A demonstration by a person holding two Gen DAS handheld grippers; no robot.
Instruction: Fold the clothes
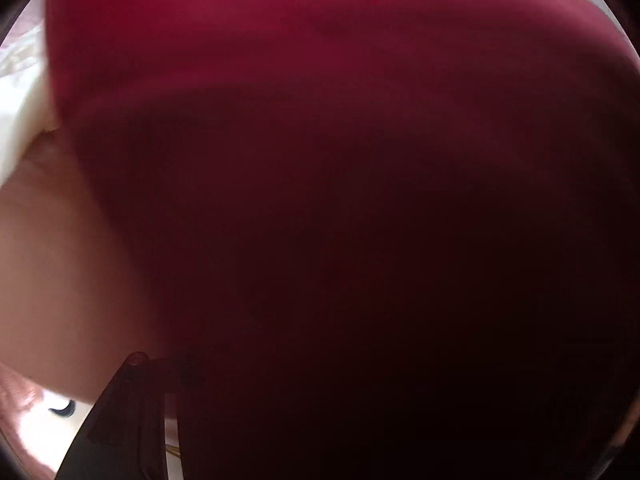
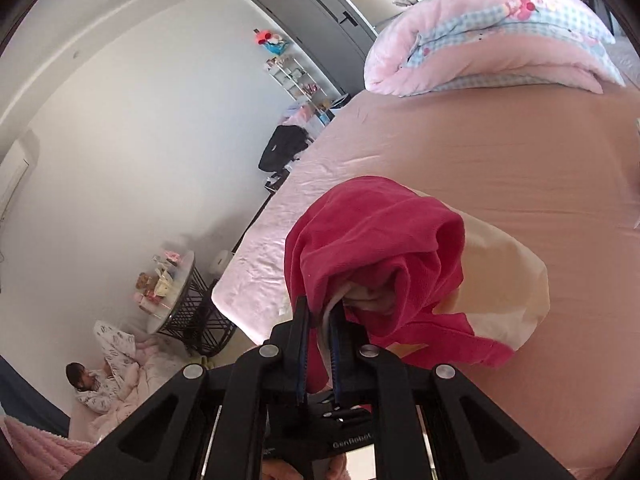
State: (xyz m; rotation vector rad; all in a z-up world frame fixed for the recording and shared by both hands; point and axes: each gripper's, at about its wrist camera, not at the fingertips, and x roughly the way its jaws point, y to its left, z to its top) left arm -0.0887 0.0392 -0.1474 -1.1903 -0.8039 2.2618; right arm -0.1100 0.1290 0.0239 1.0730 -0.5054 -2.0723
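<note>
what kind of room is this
Most likely a bedroom at home: a bed with a pink sheet, a folded pink quilt at its far end, and a shelf of toys by the wall.

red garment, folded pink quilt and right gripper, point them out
red garment (image 2: 372, 240), right wrist view, upper bunched fold
folded pink quilt (image 2: 492, 52), right wrist view, top surface
right gripper (image 2: 320, 344), right wrist view, between fingertips

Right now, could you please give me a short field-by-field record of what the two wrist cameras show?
setting: pink bed sheet, folded pink quilt at its far end
garment: red garment with cream fabric, bunched and lifted
right gripper: shut on the garment's edge
left gripper: one finger visible, state unclear
left view: mostly blocked by red cloth
fold: not yet laid flat
</note>
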